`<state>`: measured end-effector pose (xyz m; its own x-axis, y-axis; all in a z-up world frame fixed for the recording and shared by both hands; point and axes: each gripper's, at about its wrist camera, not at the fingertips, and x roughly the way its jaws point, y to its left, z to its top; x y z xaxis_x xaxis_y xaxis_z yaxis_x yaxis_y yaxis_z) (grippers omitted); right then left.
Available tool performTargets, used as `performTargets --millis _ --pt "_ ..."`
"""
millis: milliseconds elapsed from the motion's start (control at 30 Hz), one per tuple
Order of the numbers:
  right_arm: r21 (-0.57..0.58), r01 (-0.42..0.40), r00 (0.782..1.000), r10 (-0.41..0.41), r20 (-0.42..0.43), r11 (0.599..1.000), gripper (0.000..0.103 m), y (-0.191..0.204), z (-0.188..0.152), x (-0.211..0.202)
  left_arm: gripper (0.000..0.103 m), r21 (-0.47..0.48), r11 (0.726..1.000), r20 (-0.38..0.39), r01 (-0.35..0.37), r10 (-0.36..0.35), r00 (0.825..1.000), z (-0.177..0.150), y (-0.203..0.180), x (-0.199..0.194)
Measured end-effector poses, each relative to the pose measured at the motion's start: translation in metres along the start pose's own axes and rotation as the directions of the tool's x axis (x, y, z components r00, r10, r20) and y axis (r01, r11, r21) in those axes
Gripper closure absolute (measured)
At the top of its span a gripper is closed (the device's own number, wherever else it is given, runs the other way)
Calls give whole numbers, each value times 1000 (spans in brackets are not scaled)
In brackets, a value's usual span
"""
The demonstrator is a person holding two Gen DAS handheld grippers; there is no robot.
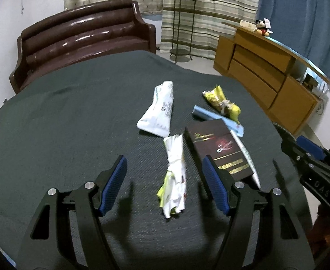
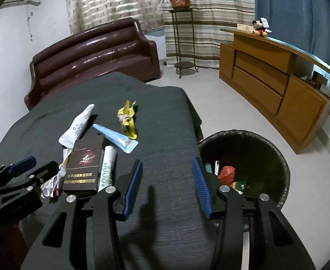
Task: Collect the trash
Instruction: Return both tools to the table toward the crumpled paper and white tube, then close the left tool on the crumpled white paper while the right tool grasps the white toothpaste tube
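Wrappers (image 1: pixel 172 175) and box (image 1: pixel 219 150) lie on table (image 2: pixel 165 135); bin (image 2: pixel 284 164) right.

Left wrist view: we look forward and down over the dark table (image 1: pixel 63 123), close above the twisted white wrapper (image 1: pixel 174 175), facing the brown sofa (image 1: pixel 79 38). Right wrist view: we sit further right, by the table's edge, with the trash bin (image 2: pixel 277 157) below right. Both share the dark box (image 1: pixel 219 148), sofa, plant stand (image 2: pixel 183 38) and wooden cabinet (image 2: pixel 266 83); each sees the other gripper at its margin.
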<state>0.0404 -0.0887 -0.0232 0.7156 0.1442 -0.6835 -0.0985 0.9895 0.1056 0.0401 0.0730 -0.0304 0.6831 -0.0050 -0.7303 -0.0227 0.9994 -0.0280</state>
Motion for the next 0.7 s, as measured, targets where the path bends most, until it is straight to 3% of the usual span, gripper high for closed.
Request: performTargets --millis 367,667,700 --pt "-19 -10 1000 9 -18 1000 57 13 -3 3 38 3 1000 -49 -6 6 999 -7 3 13" --pt "-31 -16 1000 15 -28 999 57 18 -1 8 64 51 999 -70 16 -12 997 -8 -1 22" --pt "-32 -16 999 15 -28 999 57 19 -1 8 73 57 998 -67 18 -14 998 -8 -2 22"
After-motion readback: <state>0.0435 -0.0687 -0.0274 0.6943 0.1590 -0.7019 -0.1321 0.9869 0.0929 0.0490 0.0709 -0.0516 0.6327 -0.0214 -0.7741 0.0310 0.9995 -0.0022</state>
